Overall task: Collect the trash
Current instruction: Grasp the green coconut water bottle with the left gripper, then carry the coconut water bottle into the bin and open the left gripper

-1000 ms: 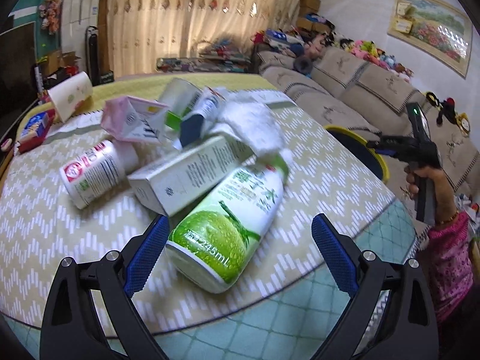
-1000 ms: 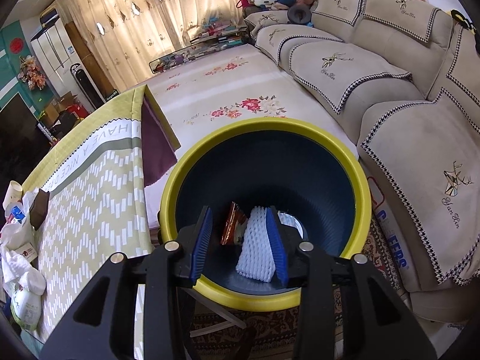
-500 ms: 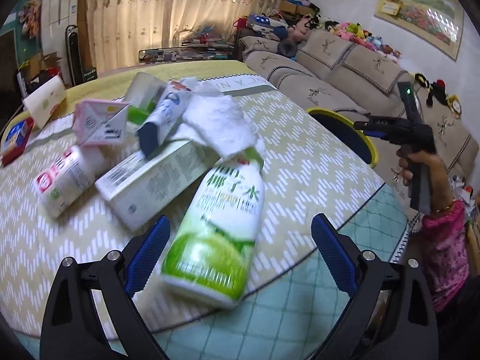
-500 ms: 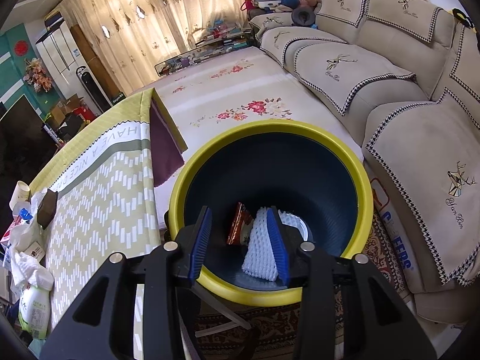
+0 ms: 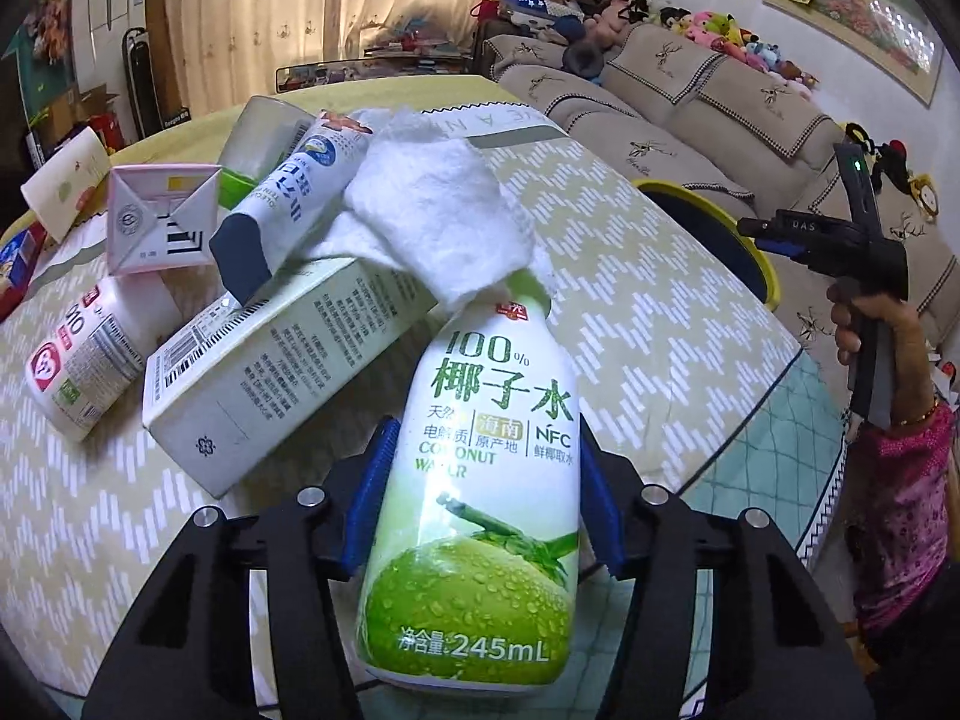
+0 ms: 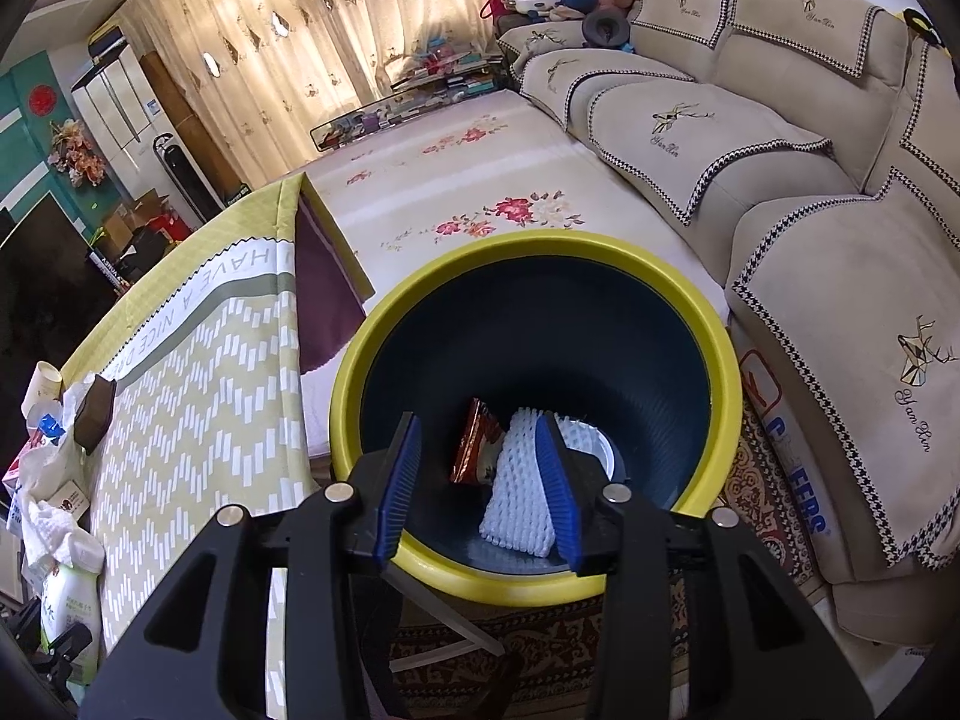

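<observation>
Bottle (image 5: 480, 480) lies on the counter (image 5: 630, 312), now between the closing left gripper (image 5: 480, 498) pads, earlier wide apart: pickup is underway. Right gripper (image 6: 480, 492) hangs unclenched, empty, over the bin (image 6: 540, 585).

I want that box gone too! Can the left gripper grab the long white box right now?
Probably not yet. The left gripper is closing around the coconut water bottle, so its jaws are taken. The long white box lies just beside, under the tissue.

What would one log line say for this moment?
left fingers: closing around coconut water bottle | right fingers: empty, over yellow-rimmed bin
</observation>
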The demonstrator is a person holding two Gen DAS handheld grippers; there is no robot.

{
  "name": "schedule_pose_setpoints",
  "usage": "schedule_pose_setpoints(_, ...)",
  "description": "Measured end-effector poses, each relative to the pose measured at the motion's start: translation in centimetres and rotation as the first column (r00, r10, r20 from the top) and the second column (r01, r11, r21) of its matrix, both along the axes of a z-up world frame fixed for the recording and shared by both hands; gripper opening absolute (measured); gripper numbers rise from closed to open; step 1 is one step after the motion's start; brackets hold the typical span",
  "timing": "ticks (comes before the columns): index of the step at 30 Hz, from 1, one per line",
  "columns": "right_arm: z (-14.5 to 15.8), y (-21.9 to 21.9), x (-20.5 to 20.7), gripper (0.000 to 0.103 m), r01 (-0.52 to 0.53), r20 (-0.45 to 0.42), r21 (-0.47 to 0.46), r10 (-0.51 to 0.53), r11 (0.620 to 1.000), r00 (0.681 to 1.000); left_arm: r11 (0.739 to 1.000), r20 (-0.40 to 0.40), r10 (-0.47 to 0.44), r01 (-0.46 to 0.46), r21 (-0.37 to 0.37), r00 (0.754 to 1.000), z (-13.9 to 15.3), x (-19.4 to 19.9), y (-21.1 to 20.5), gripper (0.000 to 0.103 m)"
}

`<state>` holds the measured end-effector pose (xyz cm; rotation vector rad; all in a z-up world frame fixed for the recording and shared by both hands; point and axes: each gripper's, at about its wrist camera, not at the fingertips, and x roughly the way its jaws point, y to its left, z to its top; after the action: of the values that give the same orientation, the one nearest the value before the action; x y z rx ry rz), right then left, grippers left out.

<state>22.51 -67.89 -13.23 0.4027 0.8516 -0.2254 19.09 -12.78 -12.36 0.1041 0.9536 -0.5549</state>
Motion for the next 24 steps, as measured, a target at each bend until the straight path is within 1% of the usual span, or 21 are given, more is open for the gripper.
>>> schedule_pose_setpoints(4,0.1,-0.1,-0.4,0.038,0.0,0.008,0.004,0.0,1.0,1.0,1.0,0.004,0.0,0.0,0.01,1.0,0.3,-1.3,0.5,0.055)
schedule_pose_setpoints(9,0.3,0.0,-0.7,0.038,-0.003,0.015,0.007,0.003,1.0,1.0,1.0,0.001,0.0,0.0,-0.008,1.0,1.1,-3.5,1.8,0.052)
schedule_pose_setpoints(16,0.7,0.5,-1.1,0.038,-0.016,0.024,0.008,0.016,1.0,1.0,1.0,0.058,0.0,0.001,-0.012,0.998,3.2,-6.3,2.9,0.052)
schedule_pose_setpoints(21,1.0,0.7,-1.3,0.038,-0.018,0.028,0.005,0.018,1.0,0.999,1.0,0.108,0.009,-0.008,-0.006,0.994,4.7,-7.4,3.7,0.052)
schedule_pose_setpoints(24,1.1,0.7,-1.5,0.038,-0.02,0.031,0.005,0.02,1.0,0.999,1.0,0.131,-0.016,0.018,-0.016,0.991,5.9,-7.8,4.0,0.052)
